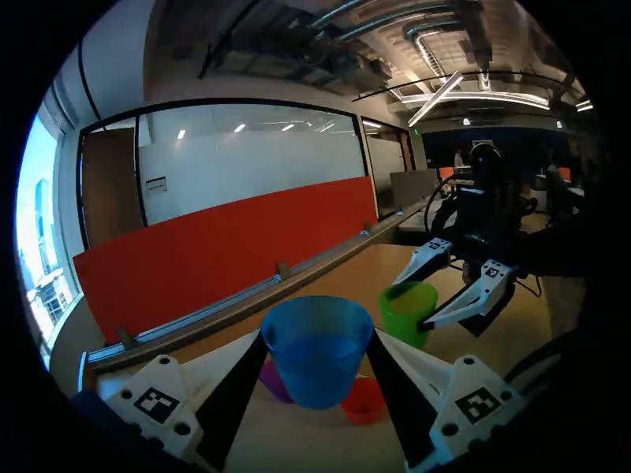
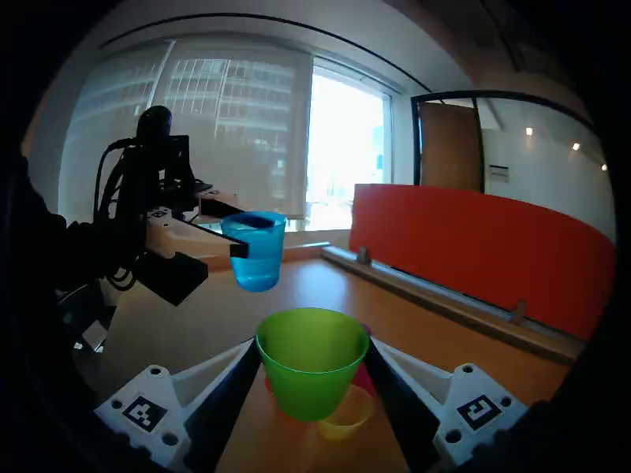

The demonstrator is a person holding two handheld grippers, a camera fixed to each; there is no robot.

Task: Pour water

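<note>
In the left gripper view my left gripper (image 1: pixel 317 355) is shut on a blue cup (image 1: pixel 317 351) holding water, lifted upright above the wooden table (image 1: pixel 355 276). Farther off, my right gripper (image 1: pixel 418 303) is shut on a green cup (image 1: pixel 408 311). In the right gripper view my right gripper (image 2: pixel 312 363) grips the green cup (image 2: pixel 312 359) upright; I cannot tell whether it holds water. The left gripper (image 2: pixel 248 244) holds the blue cup (image 2: pixel 255 250) at upper left, apart from the green one.
Small cups stand on the table below: a purple one (image 1: pixel 274 381) and an orange one (image 1: pixel 364 400), a yellow one (image 2: pixel 345 414) and a pink one (image 2: pixel 363 378). A red divider panel (image 1: pixel 229 252) with a metal rail (image 1: pixel 260 296) borders the table's far side.
</note>
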